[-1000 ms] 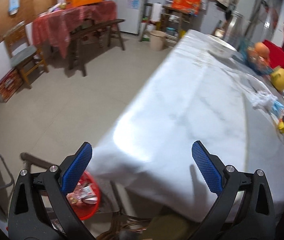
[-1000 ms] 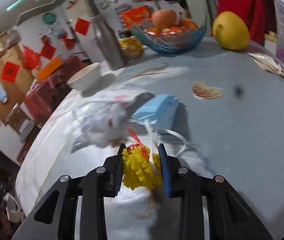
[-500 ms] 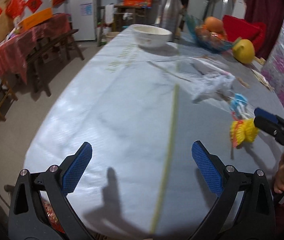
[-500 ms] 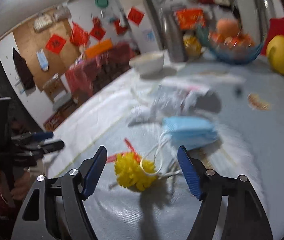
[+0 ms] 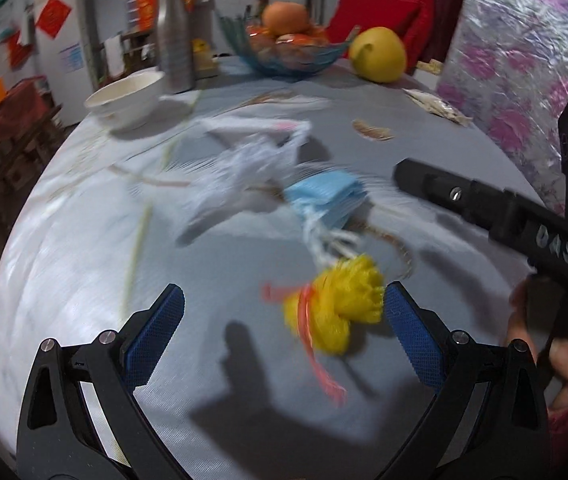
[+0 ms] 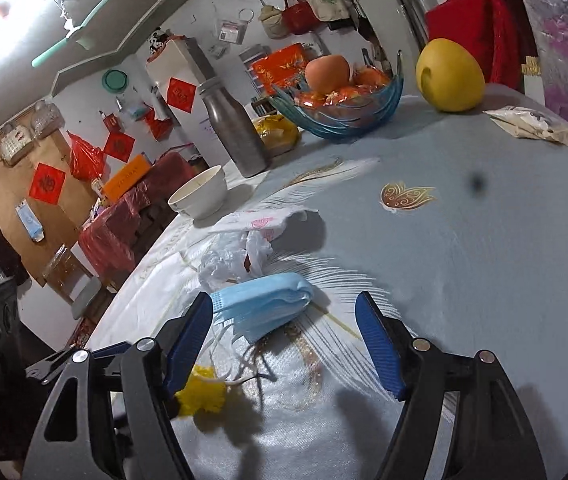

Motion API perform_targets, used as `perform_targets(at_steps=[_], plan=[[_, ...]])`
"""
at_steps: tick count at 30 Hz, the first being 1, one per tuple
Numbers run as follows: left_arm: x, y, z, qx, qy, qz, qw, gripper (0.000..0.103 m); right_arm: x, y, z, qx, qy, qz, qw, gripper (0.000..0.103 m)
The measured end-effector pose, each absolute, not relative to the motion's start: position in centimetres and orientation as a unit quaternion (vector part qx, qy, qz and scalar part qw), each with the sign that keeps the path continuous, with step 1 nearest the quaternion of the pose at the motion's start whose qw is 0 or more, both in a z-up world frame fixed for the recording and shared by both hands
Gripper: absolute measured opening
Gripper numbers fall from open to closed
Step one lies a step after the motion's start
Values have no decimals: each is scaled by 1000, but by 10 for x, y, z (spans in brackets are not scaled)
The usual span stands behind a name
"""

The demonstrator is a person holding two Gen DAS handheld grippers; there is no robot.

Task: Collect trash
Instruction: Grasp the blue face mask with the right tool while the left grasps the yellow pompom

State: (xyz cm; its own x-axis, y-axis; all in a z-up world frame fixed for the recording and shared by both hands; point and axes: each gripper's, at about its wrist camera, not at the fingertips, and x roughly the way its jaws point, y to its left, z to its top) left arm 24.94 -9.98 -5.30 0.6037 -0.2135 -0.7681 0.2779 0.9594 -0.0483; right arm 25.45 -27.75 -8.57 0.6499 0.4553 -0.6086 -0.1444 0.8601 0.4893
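A yellow mesh scrubber [image 5: 339, 304] with an orange ribbon lies on the grey-blue tablecloth [image 5: 84, 280]. It sits between the fingers of my open left gripper [image 5: 283, 300], close to the right pad, untouched. Beyond it lie a folded blue face mask [image 5: 323, 198] and a crumpled white plastic bag [image 5: 244, 160]. My right gripper [image 6: 284, 304] stands open above the mask [image 6: 264, 304], which lies just ahead of its left finger. The scrubber [image 6: 202, 394] shows low behind that finger, and the bag [image 6: 236, 256] lies past the mask.
Farther back stand a white bowl [image 6: 200, 196], a steel bottle [image 6: 236, 132], a blue glass fruit bowl [image 6: 343, 116] and a yellow pomelo [image 6: 449, 76]. A white packet [image 6: 531, 124] lies at the right edge. A hand [image 5: 563, 364] holds the right gripper's handle.
The right gripper let go of the yellow scrubber, opened wide and shifted over the blue mask. The left gripper swung from the table's edge across to the trash, and now brackets the scrubber.
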Motion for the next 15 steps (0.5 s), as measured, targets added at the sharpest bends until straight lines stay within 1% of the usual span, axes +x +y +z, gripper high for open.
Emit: perform_targets(at_steps=[2, 3, 4, 6, 10, 15], plan=[[257, -106, -57, 39, 428, -134, 893, 85, 254, -277, -86, 199, 383, 170, 886, 73], [259, -107, -59, 33, 433, -140, 890, 70, 255, -276, -87, 199, 382, 169, 886, 73], [261, -105, -61, 21, 441, -152, 884, 58, 255, -277, -87, 201, 381, 169, 886, 73], [259, -100, -60, 1, 444, -168, 880, 46, 255, -278, -87, 205, 380, 169, 886, 73], [237, -75, -51, -14, 431, -163, 887, 45, 255, -279, -87, 209, 378, 170, 886, 73], [205, -18, -43, -46, 417, -124, 899, 44, 257, -274, -88, 199, 388, 174, 883, 73]])
